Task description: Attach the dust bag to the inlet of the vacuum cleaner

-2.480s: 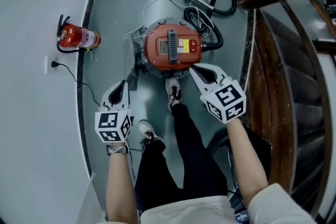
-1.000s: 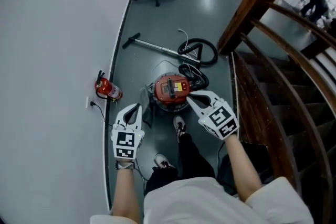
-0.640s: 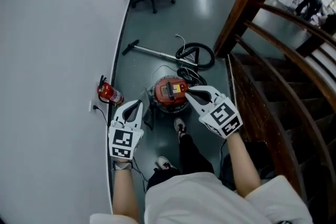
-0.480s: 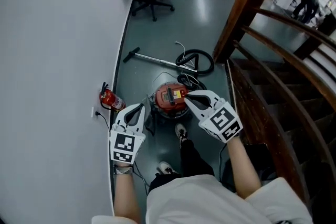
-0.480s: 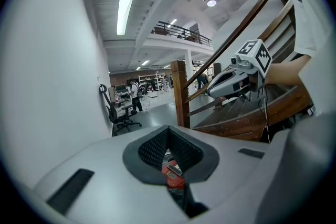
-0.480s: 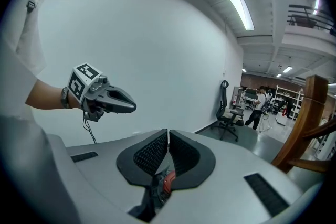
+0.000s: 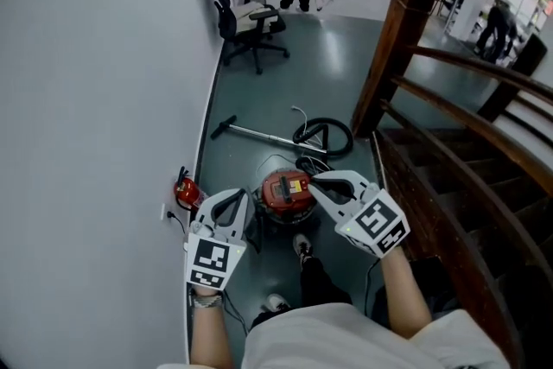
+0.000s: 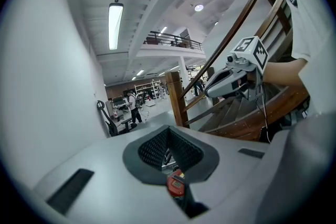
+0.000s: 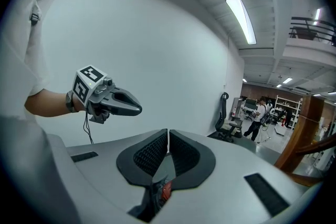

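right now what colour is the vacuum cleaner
The vacuum cleaner is red, clearest in the head view.

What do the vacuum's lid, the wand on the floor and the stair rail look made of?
Vacuum lid: red, smooth, slight sheen, probably moulded plastic. Wand: thin straight silvery tube, likely metal. Stair rail: warm brown, glossy highlights, apparently varnished wood.

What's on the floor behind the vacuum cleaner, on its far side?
A coiled black hose and a long metal wand lie just beyond the vacuum cleaner; an office chair stands farther back. The cleaner's inlet and any dust bag cannot be seen from this angle.
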### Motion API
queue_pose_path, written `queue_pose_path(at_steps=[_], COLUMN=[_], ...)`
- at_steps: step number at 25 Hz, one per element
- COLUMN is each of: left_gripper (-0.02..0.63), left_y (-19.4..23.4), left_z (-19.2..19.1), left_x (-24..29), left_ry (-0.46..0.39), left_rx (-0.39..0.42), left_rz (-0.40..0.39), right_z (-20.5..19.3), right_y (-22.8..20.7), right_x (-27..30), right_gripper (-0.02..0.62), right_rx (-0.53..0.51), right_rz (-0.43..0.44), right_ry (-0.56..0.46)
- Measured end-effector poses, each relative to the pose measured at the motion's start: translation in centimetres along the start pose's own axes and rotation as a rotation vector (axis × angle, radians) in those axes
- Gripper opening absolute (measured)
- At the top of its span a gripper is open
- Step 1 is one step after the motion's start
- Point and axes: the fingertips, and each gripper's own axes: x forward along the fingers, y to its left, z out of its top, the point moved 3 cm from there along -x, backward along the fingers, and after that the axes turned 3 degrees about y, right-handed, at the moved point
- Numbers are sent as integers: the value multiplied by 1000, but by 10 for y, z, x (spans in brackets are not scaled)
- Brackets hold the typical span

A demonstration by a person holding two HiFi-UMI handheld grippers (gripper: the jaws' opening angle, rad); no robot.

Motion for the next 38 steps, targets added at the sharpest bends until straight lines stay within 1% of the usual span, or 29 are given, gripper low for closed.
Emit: queue_pose_path(at_steps=[3,6,8,12,19,22,27,38], left_gripper=[2,2,2,2,2,2,2,2], left_y=[0,-5,-11,-16,-26,-29,-33,-36], left_z=[16,28,37,55,79,88,90,84], left_x=[-16,-27,-33,-49,-77,-85,-93,-88], left_ry=[-32,-37,-39,-63,-93,-105,-111,-105], left_rx=[17,49,73,109,174,200,201,201], left_rz=[16,13,6,12,13,15,21,9], right_z=[16,30,37,50,71,76,75,71], right_y=[8,15,19,29,48,52,55,54], right_x=[-10,-20,-29,-40,-61,-68,-74,-77], right_gripper=[34,35,34,35,35,34,28,28], right_rx=[-24,-29,-21,-64,-83,-97,-100,-83], right_rz=[-2,-7,-7,-3,-24,-37,-52,-58], right_ry=[-20,-50,-67,-77,-129,-130,-106,-109])
